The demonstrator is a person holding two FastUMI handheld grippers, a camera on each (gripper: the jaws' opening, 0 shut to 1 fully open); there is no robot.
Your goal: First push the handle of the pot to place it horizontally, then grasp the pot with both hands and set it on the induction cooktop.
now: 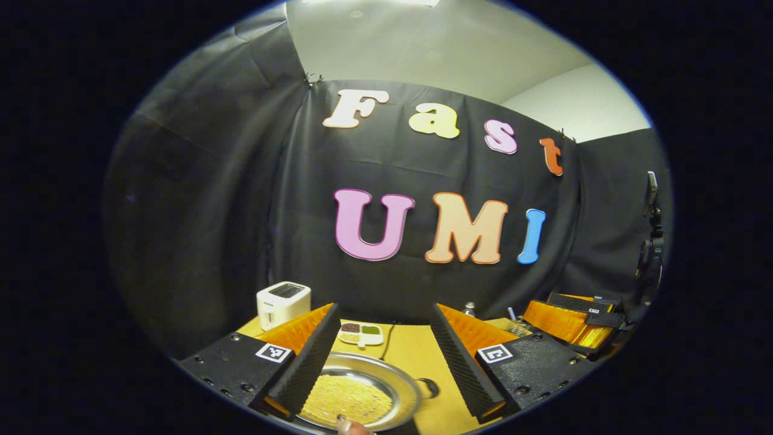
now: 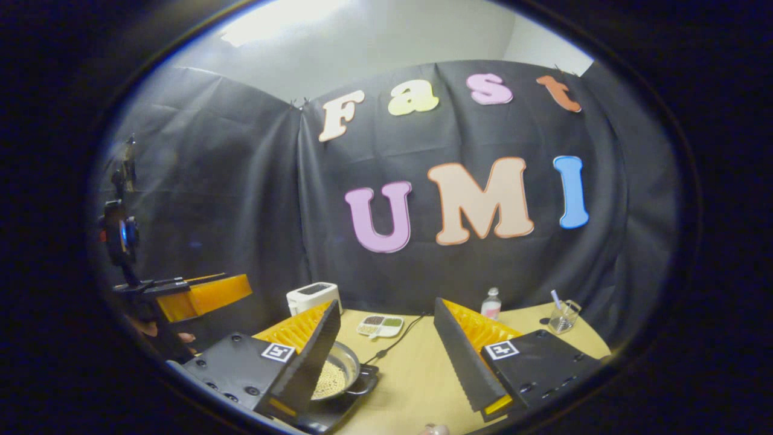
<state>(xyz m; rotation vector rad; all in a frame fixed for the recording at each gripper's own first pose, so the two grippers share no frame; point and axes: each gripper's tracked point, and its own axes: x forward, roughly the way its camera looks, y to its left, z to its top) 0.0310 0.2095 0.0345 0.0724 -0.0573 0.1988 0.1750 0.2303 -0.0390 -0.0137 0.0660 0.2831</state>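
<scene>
The pot [image 1: 359, 396] is a shallow steel pan filled with small yellow grains, its dark loop handle [image 1: 429, 386] lying flat; it rests on the black induction cooktop [image 2: 338, 405]. Left gripper [image 1: 380, 356] and right gripper [image 2: 386, 350] both gape, holding nothing.

Bench [image 2: 416, 374] with kitchen things

On its wood top: toaster [image 2: 313, 297] at 11 o'clock, divided dish [image 2: 380, 325] at 12, bottle [image 2: 491, 304] and glass [image 2: 563, 316] at 2, cooktop [image 2: 338, 408] at 8 carrying the pot [image 2: 338, 373].
</scene>
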